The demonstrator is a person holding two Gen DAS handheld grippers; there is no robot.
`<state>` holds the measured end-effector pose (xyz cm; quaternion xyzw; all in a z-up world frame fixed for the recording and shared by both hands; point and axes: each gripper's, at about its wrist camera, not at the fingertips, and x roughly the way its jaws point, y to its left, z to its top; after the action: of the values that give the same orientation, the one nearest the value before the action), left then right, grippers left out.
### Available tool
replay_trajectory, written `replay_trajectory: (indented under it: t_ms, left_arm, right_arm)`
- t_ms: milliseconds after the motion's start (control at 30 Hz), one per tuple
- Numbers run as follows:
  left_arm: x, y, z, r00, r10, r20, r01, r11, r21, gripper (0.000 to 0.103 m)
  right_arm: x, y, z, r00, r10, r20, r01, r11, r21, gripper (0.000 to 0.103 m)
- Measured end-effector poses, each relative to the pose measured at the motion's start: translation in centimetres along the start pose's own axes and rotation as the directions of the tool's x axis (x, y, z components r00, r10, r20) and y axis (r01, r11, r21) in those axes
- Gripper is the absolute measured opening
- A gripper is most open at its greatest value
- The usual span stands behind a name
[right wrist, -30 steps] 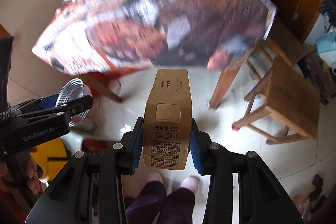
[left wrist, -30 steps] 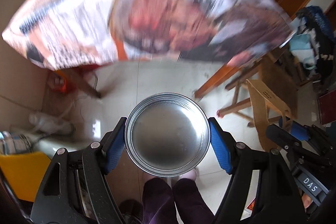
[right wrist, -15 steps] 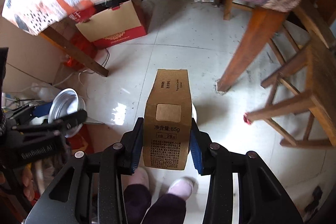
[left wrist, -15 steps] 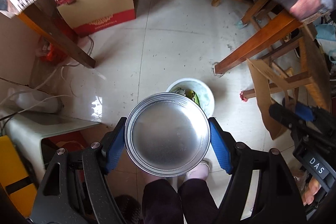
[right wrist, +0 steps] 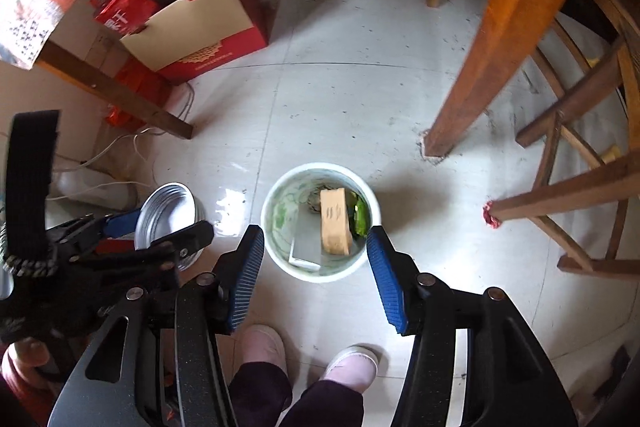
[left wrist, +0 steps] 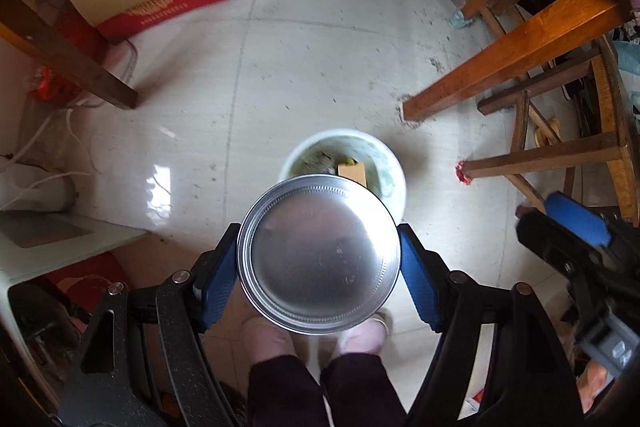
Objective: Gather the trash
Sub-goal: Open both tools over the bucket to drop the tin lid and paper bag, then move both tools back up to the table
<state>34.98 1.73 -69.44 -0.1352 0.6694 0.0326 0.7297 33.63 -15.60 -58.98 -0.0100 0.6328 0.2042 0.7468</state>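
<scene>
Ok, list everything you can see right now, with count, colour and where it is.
Bin: one, white, on the floor below the right gripper.
Kraft box: one, brown, inside the bin.
Metal can: one, silver, between the left gripper's pads.
Cardboard carton: one, tan and red, far left under the table.
Table leg: one, orange-brown, right of the bin.
Slippers: two, pink, bottom centre.
Left gripper: blue pads, closed on the can.
Right gripper: blue pads, open.

A: Pale tiled floor (right wrist: 340, 99), glossy with glare, specks of dirt scattered about.
B: Wooden table leg (right wrist: 492, 39) right, wooden chairs (left wrist: 576, 131) beyond, red cardboard box (right wrist: 200, 35) by the wall.
</scene>
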Motion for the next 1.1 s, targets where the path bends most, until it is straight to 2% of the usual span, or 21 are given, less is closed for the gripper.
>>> replay_trajectory:
  t_ms: [100, 167, 367, 500, 667, 833, 933, 1100]
  left_arm:
    - [0.5, -0.6, 0.7, 0.998, -0.043, -0.050, 0.041, 0.999, -0.030, 0.075]
    - [0.2, -0.8, 0.9, 0.997, -0.061, -0.052, 0.059, 0.998, -0.035, 0.075]
    - [-3.9, -2.4, 0.9, 1.000, -0.016, -0.002, 0.016, 1.000, 0.024, 0.075]
    - [-8.8, -2.7, 0.9, 0.999, -0.005, 0.037, 0.003, 0.999, 0.048, 0.075]
    - [-17.8, -3.1, 1.1, 0.992, 0.008, 0.123, -0.017, 0.997, 0.074, 0.075]
    - [-27.9, -3.0, 1.1, 0.973, -0.006, 0.230, -0.014, 0.996, 0.085, 0.075]
    - [-34.2, -3.0, 0.9, 0.949, -0.017, 0.314, -0.013, 0.995, 0.094, 0.074]
    - [-43.7, -3.3, -0.2, 0.898, -0.036, 0.439, -0.013, 0.994, 0.108, 0.074]
  right_arm:
    - [-0.6, -0.4, 0.1, 1.000, -0.015, -0.001, 0.015, 1.000, 0.003, 0.050]
    - [-1.2, -0.4, 0.3, 1.000, -0.020, 0.000, 0.020, 1.000, 0.000, 0.050]
    - [-4.1, -0.1, 1.2, 0.999, -0.016, 0.031, 0.016, 1.000, 0.005, 0.050]
    - [-8.1, 1.3, 2.1, 0.998, -0.004, 0.067, 0.003, 1.000, 0.020, 0.050]
    - [-14.7, 3.5, 3.3, 0.993, 0.007, 0.118, -0.011, 0.999, 0.033, 0.050]
    - [-22.1, 5.6, 4.3, 0.983, 0.007, 0.182, -0.015, 0.999, 0.040, 0.050]
    - [-26.5, 7.1, 4.7, 0.973, 0.012, 0.230, -0.022, 0.999, 0.040, 0.050]
    - [-33.6, 9.7, 5.4, 0.947, 0.018, 0.322, -0.027, 0.999, 0.024, 0.050]
